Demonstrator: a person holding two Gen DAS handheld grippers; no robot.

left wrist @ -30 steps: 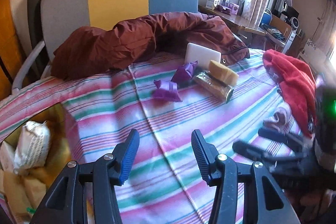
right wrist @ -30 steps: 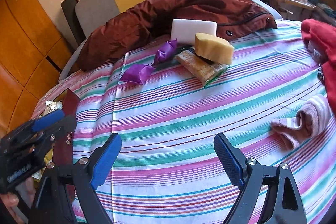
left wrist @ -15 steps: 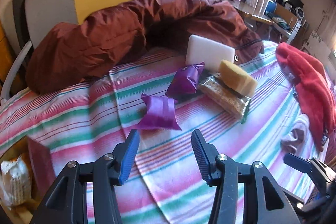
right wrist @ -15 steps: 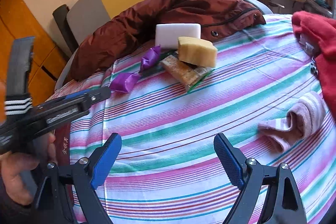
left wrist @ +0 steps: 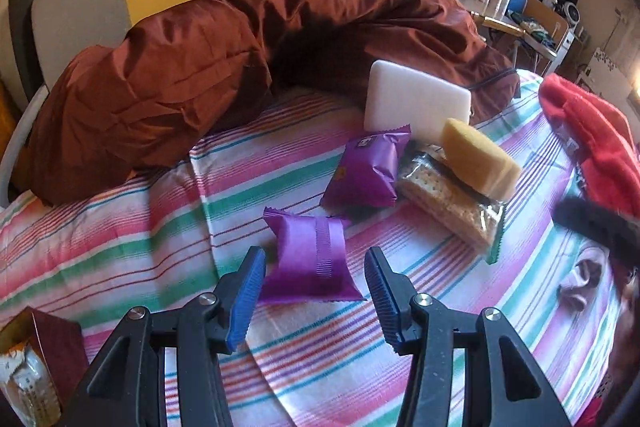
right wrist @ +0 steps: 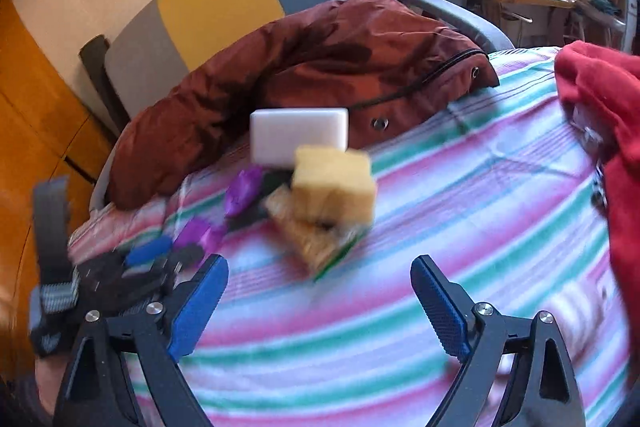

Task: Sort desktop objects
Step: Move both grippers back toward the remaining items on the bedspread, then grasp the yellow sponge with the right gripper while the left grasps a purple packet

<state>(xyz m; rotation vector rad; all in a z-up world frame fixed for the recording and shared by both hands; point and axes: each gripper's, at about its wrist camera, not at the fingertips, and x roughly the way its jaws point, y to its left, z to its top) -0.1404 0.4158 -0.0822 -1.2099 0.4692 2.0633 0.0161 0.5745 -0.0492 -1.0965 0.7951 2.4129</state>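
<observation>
The left claw (left wrist: pixel 315 289) is hovering released, its pads straddling a purple packet (left wrist: pixel 310 259) lying on the striped surface (left wrist: pixel 120 251) without pressing it. The right claw (right wrist: pixel 319 301) is opening with nothing between its pads. Motion blur is smearing the right wrist view, leaving the cracker pack (right wrist: pixel 310 233) under the yellow sponge (right wrist: pixel 332 183) indistinct.
</observation>
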